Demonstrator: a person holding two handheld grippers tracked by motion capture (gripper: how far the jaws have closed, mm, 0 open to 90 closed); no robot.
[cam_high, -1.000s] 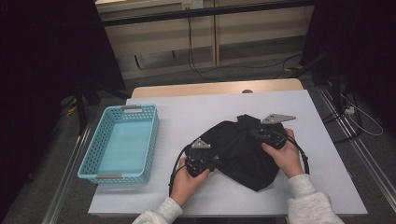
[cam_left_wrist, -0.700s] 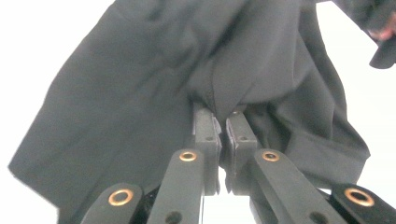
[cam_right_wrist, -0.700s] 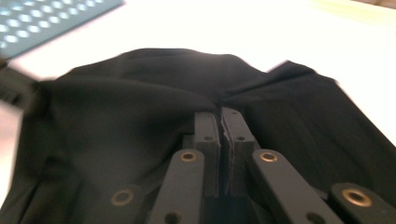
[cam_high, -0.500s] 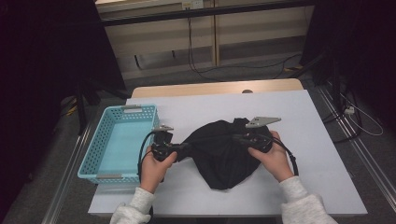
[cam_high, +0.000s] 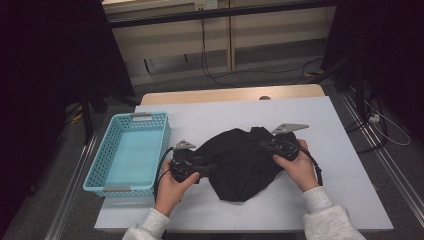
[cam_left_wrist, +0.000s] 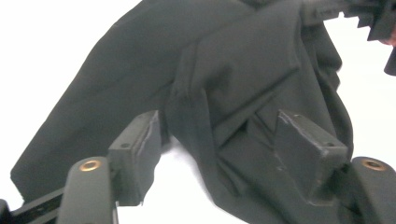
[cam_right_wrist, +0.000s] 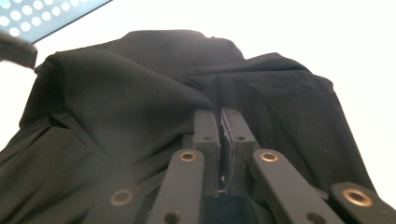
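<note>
Black garment (cam_high: 239, 162) bunched on the white table (cam_high: 345, 165), held between two handheld grippers. Left gripper (cam_high: 200, 170) at the garment's left edge, gripped by the left hand (cam_high: 172, 185); right gripper (cam_high: 265, 146) at the garment's right edge, gripped by the right hand (cam_high: 296, 167).

Seen along the left gripper (cam_left_wrist: 229, 154): jaws standing apart, having just been opening. A fold of the black garment (cam_left_wrist: 224, 84) lying in the gap between the two pads, draped against the right-hand pad and just beside the left-hand one, not pinched. A patch of white table showing low in the gap, between the pads. More cloth spreading ahead of the jaws and off to their left. The other gripper's toothed jaw far ahead, beyond the cloth, at the upper right.

Seen along the right gripper (cam_right_wrist: 223, 154): jaws pressed together, clamped on an edge of the black garment (cam_right_wrist: 130, 102), a thin line of fabric caught between the pads. Cloth rising ahead of the jaws and falling away on both sides. Light blue basket (cam_right_wrist: 42, 16) far ahead and to the left of these jaws; in the high view, basket (cam_high: 150, 122) just beyond the left gripper, away from the garment.
</note>
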